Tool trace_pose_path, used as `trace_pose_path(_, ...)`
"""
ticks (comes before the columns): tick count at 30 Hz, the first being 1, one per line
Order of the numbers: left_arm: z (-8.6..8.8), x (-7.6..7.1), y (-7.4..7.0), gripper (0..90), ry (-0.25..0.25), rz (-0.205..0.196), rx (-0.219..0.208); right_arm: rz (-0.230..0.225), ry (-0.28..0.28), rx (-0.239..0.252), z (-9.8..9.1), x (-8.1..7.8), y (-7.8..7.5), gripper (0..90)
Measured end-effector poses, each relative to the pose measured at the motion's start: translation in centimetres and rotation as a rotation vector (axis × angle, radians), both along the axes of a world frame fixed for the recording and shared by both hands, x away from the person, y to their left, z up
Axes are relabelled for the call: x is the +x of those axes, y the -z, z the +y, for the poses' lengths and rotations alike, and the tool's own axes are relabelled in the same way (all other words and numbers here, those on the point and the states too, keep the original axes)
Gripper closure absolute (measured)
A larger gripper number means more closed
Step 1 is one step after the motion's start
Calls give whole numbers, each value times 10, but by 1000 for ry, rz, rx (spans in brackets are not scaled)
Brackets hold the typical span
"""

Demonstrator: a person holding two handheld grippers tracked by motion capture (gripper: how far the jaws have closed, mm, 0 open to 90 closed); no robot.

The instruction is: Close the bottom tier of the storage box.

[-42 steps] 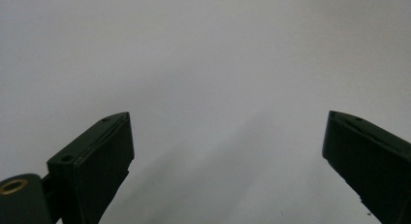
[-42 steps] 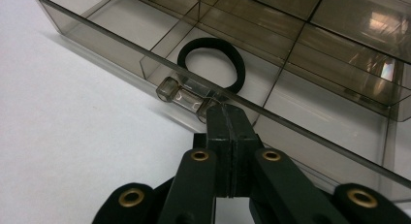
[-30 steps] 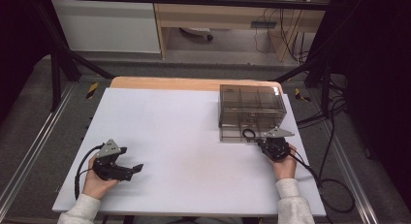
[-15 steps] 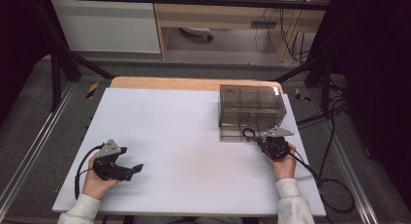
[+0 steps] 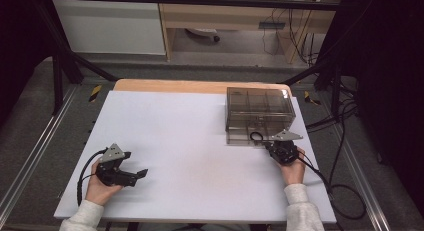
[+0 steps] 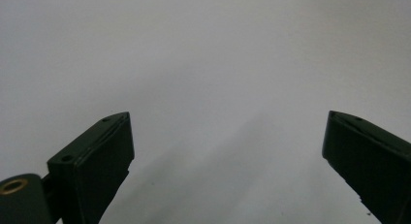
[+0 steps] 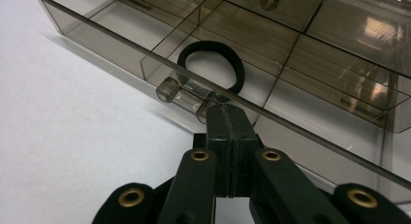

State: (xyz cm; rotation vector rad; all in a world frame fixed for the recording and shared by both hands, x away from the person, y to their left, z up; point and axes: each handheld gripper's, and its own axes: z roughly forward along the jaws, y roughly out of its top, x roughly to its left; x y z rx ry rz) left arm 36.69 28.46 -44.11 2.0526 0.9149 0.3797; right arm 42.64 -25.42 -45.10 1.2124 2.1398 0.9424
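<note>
**Drawer pull pinched at the clear organiser**

The smoky plastic organiser box (image 5: 260, 113) was judged light, stiff, slippery; its open bottom drawer (image 7: 160, 59), holding a soft black hair tie (image 7: 212, 64), was best gripped by the small handle (image 7: 186, 95), pinched by the closed right gripper (image 7: 227, 118); the left gripper (image 6: 228, 151) was spread, empty, well apart from the box.

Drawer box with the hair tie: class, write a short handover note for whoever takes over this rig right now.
Left claw: open, empty, low over the white table.
Right claw: shut, tips at the drawer's clear handle; I cannot tell whether it pinches the handle.
Things: smoky organiser box at the table's far right; its bottom drawer is pulled out, with the black hair tie lying in a compartment.
Done: tie is in the drawer.
Left: probably push the drawer shut.
</note>
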Motion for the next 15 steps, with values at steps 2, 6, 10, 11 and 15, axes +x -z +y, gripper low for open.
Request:
trace_pose_path(2,0,0,0,45,1,0,1,-1,-4,-3,0,0,0,900)
trace_pose_path(6,0,0,0,44,1,0,0,-3,-3,-1,0,1,0,900)
trace_pose_path(10,0,0,0,45,1,0,0,-6,0,1,0,2,0,900)
trace_pose_path(11,0,0,0,45,1,-1,0,-4,0,1,0,3,0,900)
trace_pose_path(15,0,0,0,46,0,0,-1,-5,-2,2,0,4,0,900)
